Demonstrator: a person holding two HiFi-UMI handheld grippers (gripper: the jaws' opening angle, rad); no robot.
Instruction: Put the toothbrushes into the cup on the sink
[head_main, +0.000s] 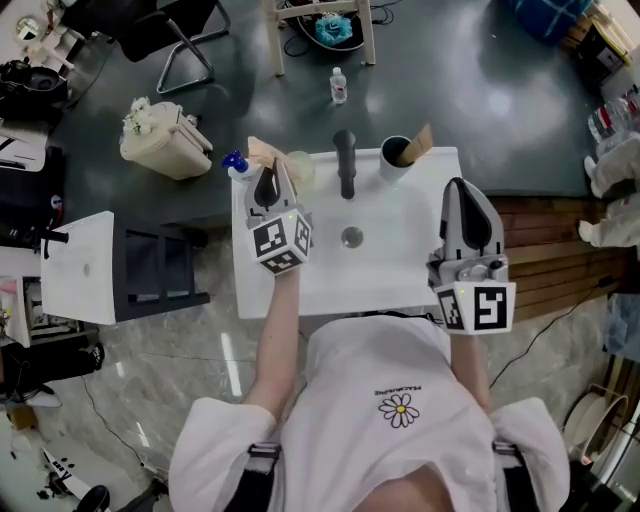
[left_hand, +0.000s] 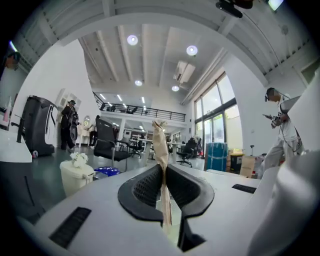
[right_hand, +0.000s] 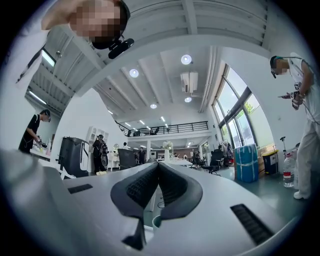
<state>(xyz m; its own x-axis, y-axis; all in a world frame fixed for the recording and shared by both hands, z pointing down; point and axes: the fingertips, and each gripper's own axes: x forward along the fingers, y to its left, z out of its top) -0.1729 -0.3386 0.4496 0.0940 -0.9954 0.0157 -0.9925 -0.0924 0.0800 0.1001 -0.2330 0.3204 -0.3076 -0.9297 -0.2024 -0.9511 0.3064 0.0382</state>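
Left claw (left_hand: 162, 169) is clamped shut on a paper-wrapped toothbrush (left_hand: 160, 142), held over the left of the sink (head_main: 400, 262); right claw (right_hand: 158, 168) is shut on nothing. Looks light, thin and stiff with a probably slick wrapper, so I'd grip mid-handle for the cup (head_main: 392, 160).

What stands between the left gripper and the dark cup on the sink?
The black faucet stands between the left gripper and the dark cup; the head view shows it.

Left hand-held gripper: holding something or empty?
Holding: the left hand-held gripper is shut on a paper-wrapped toothbrush, pinched upright between its jaws.
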